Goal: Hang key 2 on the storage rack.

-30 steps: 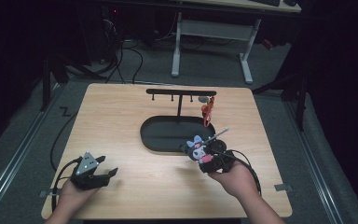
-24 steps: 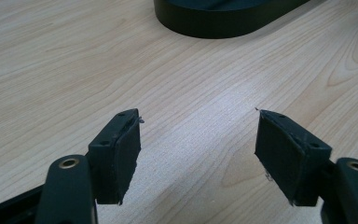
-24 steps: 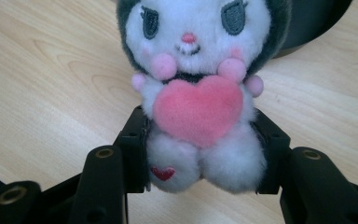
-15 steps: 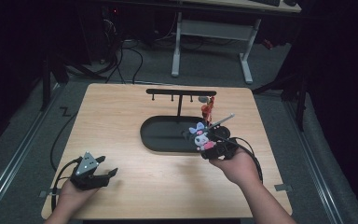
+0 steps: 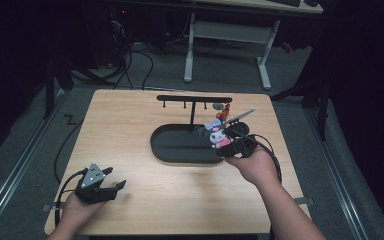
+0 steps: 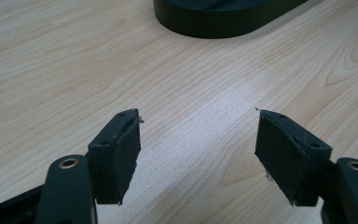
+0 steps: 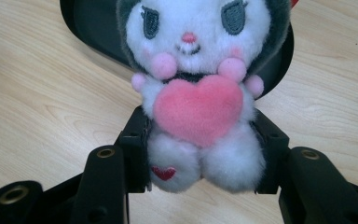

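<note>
Dark room, wooden table (image 5: 130,125)

Your right tool (image 7: 200,154) hides the plush toy's (image 7: 198,88) sides, its ears run off the top edge, and the red charm (image 5: 221,114) on the rack (image 5: 194,99) is too small to make out.

White plush toy (image 7: 198,93) hugging a pink heart, upright, squeezed between the right tool (image 7: 200,156) pads above a black tray (image 5: 180,145).
</note>
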Action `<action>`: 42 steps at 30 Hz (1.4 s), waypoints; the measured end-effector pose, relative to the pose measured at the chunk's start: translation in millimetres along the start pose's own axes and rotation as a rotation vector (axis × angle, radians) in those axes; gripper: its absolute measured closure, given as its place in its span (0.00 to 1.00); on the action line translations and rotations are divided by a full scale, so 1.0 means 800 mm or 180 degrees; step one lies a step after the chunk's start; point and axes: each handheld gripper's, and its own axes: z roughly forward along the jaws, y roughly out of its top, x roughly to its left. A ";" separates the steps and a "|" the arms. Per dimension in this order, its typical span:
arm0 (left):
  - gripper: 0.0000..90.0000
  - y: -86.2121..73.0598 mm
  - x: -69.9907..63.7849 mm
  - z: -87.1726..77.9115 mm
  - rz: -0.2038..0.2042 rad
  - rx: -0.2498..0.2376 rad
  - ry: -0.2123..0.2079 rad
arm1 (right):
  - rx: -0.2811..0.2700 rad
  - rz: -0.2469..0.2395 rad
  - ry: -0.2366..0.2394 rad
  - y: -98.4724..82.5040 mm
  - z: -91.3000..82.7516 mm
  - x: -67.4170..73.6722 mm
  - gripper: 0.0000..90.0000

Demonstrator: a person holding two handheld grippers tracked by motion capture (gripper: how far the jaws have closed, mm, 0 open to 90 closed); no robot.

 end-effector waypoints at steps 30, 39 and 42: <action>0.35 -0.001 0.001 -0.001 -0.0015 -0.0006 -0.0008 | -0.0030 0.0113 -0.0014 0.069 -0.033 -0.005 0.57; 0.35 -0.002 0.003 -0.002 -0.0015 0.0009 -0.0010 | -0.0031 0.0075 -0.0077 0.088 -0.029 -0.001 0.57; 0.35 -0.002 0.003 -0.003 -0.0015 0.0015 -0.0006 | -0.0026 0.0089 -0.0084 0.094 -0.028 -0.002 0.57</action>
